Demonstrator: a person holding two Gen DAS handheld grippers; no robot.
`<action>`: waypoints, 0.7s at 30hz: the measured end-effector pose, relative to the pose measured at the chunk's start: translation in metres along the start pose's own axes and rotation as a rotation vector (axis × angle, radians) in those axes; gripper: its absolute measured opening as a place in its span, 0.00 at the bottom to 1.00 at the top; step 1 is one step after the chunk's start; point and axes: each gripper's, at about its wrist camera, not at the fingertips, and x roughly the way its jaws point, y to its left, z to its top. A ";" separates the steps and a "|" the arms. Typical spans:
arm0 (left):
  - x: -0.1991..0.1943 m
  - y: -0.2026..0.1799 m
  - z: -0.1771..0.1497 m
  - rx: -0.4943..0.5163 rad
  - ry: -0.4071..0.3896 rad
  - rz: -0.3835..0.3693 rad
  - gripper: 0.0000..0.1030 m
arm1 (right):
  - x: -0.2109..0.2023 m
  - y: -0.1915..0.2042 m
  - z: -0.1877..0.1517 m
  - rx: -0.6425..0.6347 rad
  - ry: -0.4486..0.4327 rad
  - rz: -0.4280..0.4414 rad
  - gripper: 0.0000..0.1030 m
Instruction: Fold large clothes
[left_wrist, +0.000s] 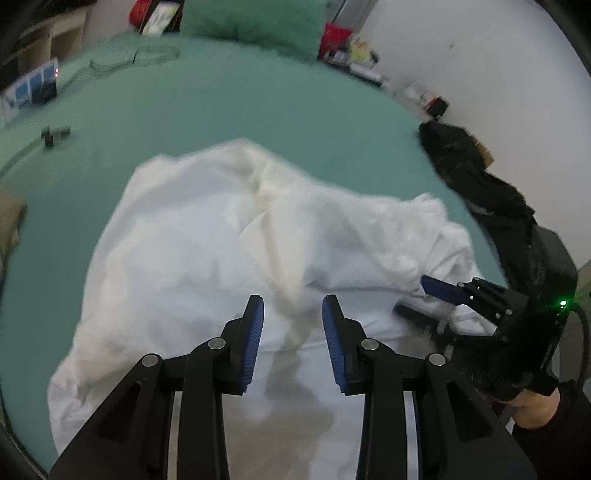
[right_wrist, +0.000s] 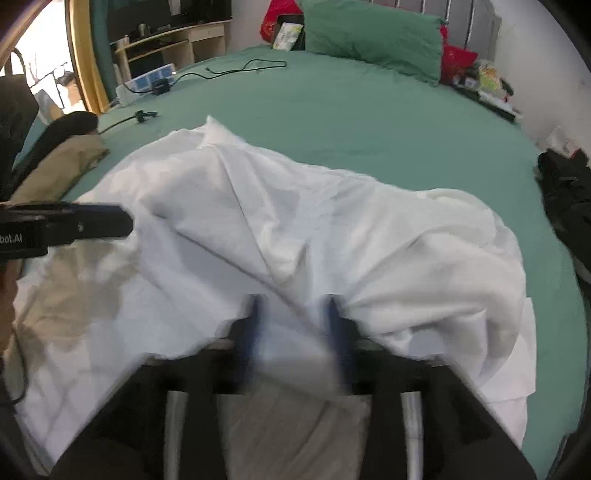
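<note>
A large white garment (left_wrist: 207, 251) lies crumpled on the green bed sheet (left_wrist: 258, 103). My left gripper (left_wrist: 293, 314) hovers over its near part, blue pads apart, with nothing pinched between them. In the right wrist view the same white garment (right_wrist: 332, 229) spreads across the bed. My right gripper (right_wrist: 293, 310) is blurred, its jaws stand apart, and a fold of the white cloth runs loosely between them and drapes over the fingers. From the left wrist view the right gripper (left_wrist: 424, 301) sits at the garment's right edge. The left gripper (right_wrist: 110, 221) shows at the left.
A green pillow (right_wrist: 373, 37) lies at the head of the bed. Black clothing (left_wrist: 476, 177) sits along the right edge, a tan garment (right_wrist: 59, 170) at the left. Cables and a charger (right_wrist: 162, 86) lie on the far sheet. Shelves (right_wrist: 166, 40) stand beyond.
</note>
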 end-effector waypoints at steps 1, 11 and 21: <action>-0.006 -0.006 0.004 0.022 -0.032 -0.009 0.34 | -0.006 0.001 0.001 0.002 -0.014 0.001 0.65; 0.030 0.006 0.020 0.066 -0.004 0.098 0.34 | -0.032 -0.057 0.012 0.179 -0.181 -0.213 0.65; 0.019 0.007 0.012 0.080 0.000 0.125 0.38 | 0.007 -0.075 0.002 0.179 -0.059 -0.246 0.65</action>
